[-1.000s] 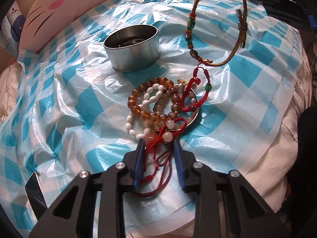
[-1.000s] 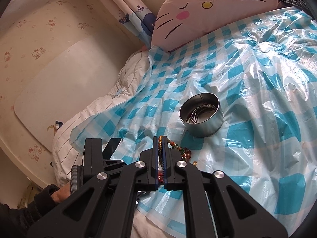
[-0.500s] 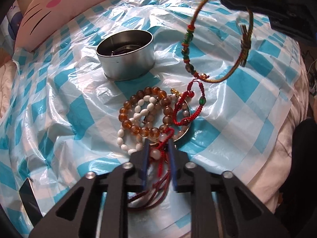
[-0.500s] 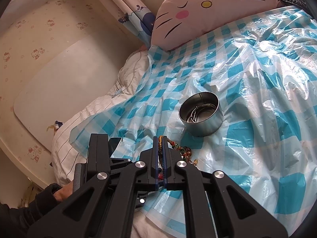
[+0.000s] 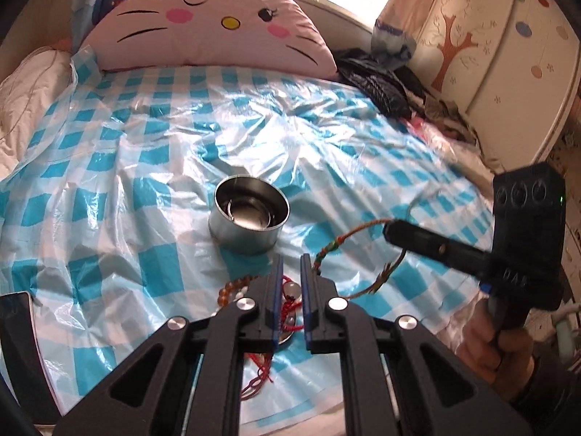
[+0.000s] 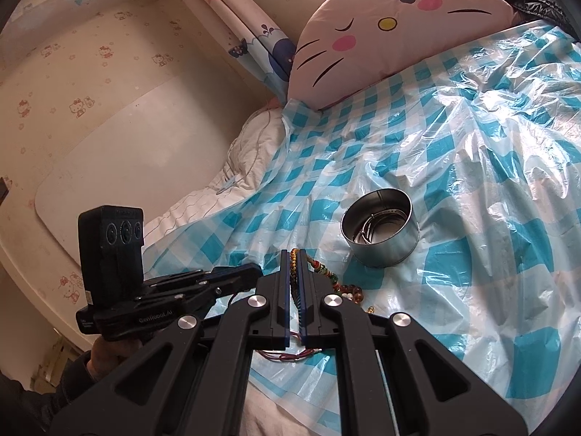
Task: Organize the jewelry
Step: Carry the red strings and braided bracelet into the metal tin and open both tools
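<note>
My left gripper (image 5: 290, 267) is shut on a red cord bracelet (image 5: 288, 303) with pale beads, raised above the jewelry pile; the cord's tails hang down between the jaws. An amber bead bracelet (image 5: 230, 289) lies on the sheet just left of it. My right gripper (image 6: 295, 259) is shut on a woven multi-colour cord bracelet (image 6: 319, 267), which loops in the air at the right of the left wrist view (image 5: 348, 239). A round metal tin (image 5: 250, 218) (image 6: 379, 232) stands beyond both, with metal bangles inside.
A blue-checked plastic sheet (image 5: 145, 167) covers the bed. A pink cat-face pillow (image 5: 214, 25) lies at the head, dark clothing (image 5: 377, 83) at the far right. A phone (image 5: 14, 312) rests at the sheet's near left edge. A hand (image 5: 497, 348) holds the right gripper.
My left gripper's jaws closed on the red cord bracelet, then rose and tilted up, so the pile sank low in its view. The right gripper stayed put with the woven bracelet.
</note>
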Tool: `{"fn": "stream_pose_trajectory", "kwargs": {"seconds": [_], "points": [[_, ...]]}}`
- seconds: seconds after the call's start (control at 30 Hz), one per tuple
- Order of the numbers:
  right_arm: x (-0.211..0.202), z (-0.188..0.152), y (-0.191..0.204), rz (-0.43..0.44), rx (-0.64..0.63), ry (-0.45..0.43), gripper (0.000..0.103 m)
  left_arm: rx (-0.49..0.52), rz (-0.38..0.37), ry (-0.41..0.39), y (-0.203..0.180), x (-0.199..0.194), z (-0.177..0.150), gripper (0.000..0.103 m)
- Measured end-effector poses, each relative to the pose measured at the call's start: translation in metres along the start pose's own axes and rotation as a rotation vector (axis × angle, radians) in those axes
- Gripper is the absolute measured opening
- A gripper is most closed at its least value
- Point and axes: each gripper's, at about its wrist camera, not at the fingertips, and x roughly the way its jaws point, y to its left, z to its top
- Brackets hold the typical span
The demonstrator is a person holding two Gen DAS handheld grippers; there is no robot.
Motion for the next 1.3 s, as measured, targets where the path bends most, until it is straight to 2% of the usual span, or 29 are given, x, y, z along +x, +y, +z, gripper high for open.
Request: {"fn": "stream_pose_trajectory", "kwargs": {"seconds": [0.2,0.7,1.03,1.17,1.2,1.3], "points": [[0.004,0.013,-0.005,-0.016,0.014,-0.025,0.004,-0.099,-0.027,-0.087,0.001,0.009,0.025,0.010],[0.052,0.060,-0.029,-0.099,0.002,-0.036,0.004,-0.200,-0.039,-0.112,0.022,0.067,0.055,0.010],[0.091,0.067,-0.047,-0.186,-0.015,0.012,0.004,-0.221,-0.029,-0.097,0.036,0.095,0.065,0.010],[0.115,0.063,-0.063,-0.218,0.014,0.057,0.004,-0.258,0.012,-0.041,0.050,0.116,0.065,0.011],[0.123,0.062,-0.068,-0.217,0.030,0.083,0.004,-0.265,0.022,-0.022,0.054,0.120,0.063,0.012],[0.137,0.057,-0.080,-0.196,0.068,0.129,0.005,-0.279,0.097,0.003,0.063,0.124,0.059,0.042]]}}
